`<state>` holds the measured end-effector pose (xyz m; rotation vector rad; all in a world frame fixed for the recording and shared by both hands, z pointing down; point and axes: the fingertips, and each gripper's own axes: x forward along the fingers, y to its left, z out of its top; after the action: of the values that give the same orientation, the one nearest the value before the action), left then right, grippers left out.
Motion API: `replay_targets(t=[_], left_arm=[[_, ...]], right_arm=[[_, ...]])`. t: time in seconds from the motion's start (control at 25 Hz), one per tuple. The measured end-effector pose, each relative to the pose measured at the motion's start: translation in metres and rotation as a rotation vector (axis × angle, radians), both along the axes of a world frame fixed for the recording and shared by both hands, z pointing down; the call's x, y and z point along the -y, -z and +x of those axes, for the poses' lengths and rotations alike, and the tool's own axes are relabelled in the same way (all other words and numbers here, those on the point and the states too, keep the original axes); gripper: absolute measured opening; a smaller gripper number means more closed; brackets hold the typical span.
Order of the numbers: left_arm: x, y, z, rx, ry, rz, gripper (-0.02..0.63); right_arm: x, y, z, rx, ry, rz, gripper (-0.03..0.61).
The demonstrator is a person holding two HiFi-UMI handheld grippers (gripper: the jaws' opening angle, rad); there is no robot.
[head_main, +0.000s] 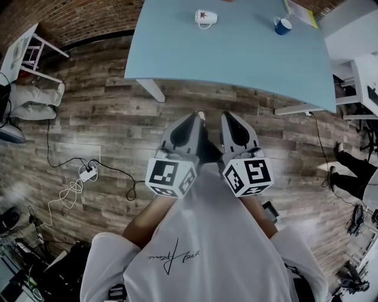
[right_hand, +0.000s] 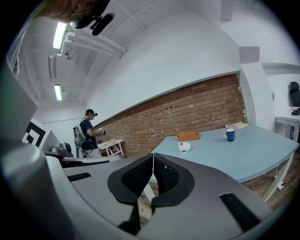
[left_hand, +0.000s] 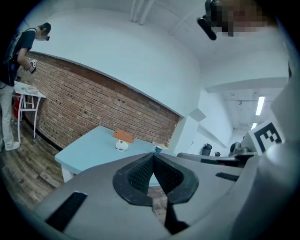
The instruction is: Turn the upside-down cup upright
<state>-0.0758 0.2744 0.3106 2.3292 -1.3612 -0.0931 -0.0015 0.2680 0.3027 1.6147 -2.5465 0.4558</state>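
Far left: a second person (left_hand: pixel 14 70) stands by a small white table (head_main: pixel 26 50) at the brick wall (head_main: pixel 77 17), well apart from the task area. White cables (head_main: pixel 74 187) lie on the wood floor (head_main: pixel 106 118) below that.

Left gripper (head_main: pixel 199 115) is held low in front of the wearer's torso, over the floor and short of the worktop (head_main: pixel 236 59). Claw pressed together, pads meeting at the tip, nothing between them. It points toward the worktop. Marker cube (head_main: pixel 170 176) sits at its rear.

Right gripper (head_main: pixel 227 116) is just beside the left one, nearly parallel, also over the floor. Claw pressed together, empty. It points at the worktop too.

The worktop is light blue and stands ahead of both grippers, well apart from them.

White cup (head_main: pixel 205 17) stands on the far part of the worktop, left of the middle. Long axis vertical. Handle points toward the wearer. Top face reads flat and closed, so base up, though it is small in every view. A dark mark shows on its side. An orange flat item (right_hand: pixel 187 136) lies just behind it, toward the wall.

Blue cup (head_main: pixel 283 26) stands to the right of the white cup, apart from it, mouth up with a white inside. A yellow sheet (head_main: pixel 302 13) lies near the far right corner, just beyond the blue cup.

Far right: another person's dark legs (head_main: pixel 354 171) on the floor.
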Motion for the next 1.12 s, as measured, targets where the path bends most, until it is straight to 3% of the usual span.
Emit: replay_targets(t=[0.6,1.12], left_arm=[[0.077,-0.006,-0.007,0.000,0.015,-0.018,0.009],[0.176,-0.002,0.004,-0.012,0.015,-0.016,0.009]], right_arm=[[0.084,-0.004,-0.010,0.016,0.034,-0.023,0.021],[0.185,-0.002,0.001,0.012,0.055,-0.027,0.023]])
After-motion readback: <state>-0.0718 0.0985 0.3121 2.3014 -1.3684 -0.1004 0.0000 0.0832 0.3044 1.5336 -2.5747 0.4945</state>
